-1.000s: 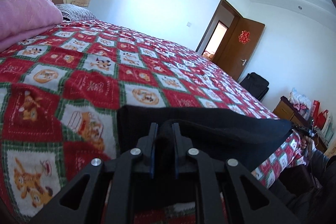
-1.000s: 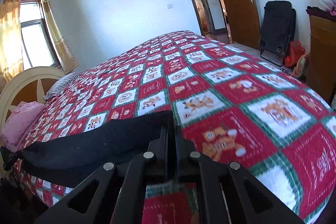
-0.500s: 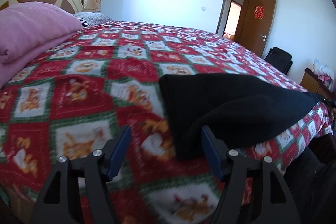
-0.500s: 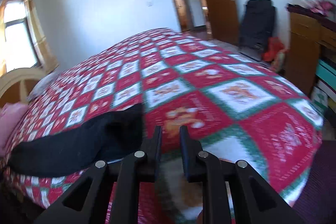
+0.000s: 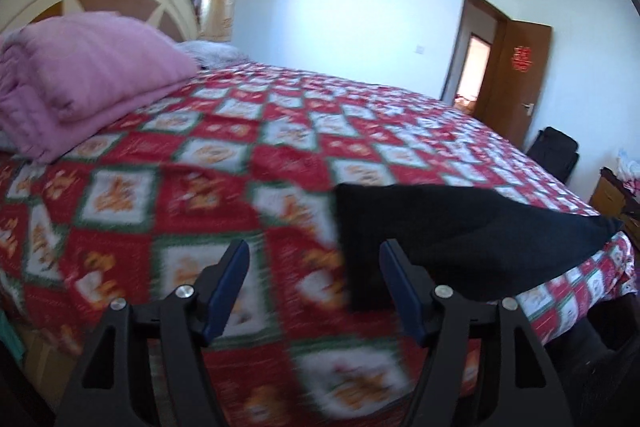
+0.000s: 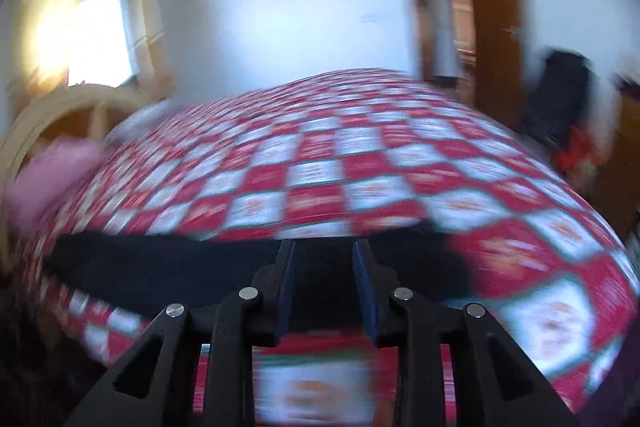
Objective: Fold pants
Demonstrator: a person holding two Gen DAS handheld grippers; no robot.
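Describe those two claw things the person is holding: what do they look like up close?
Both look alike. The left gripper and the right gripper are matte black, built from angular struts with triangular cut-outs. Round silver pins mark the joints. Each has two flat, straight fingers faced with dark blue pads. No cables, lettering or sleeves show in either view.

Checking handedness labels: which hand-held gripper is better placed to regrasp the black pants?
Probably the right hand-held gripper: its open fingers point straight at the black pants. The left hand-held gripper is open mostly over bedspread, pants off to its right.
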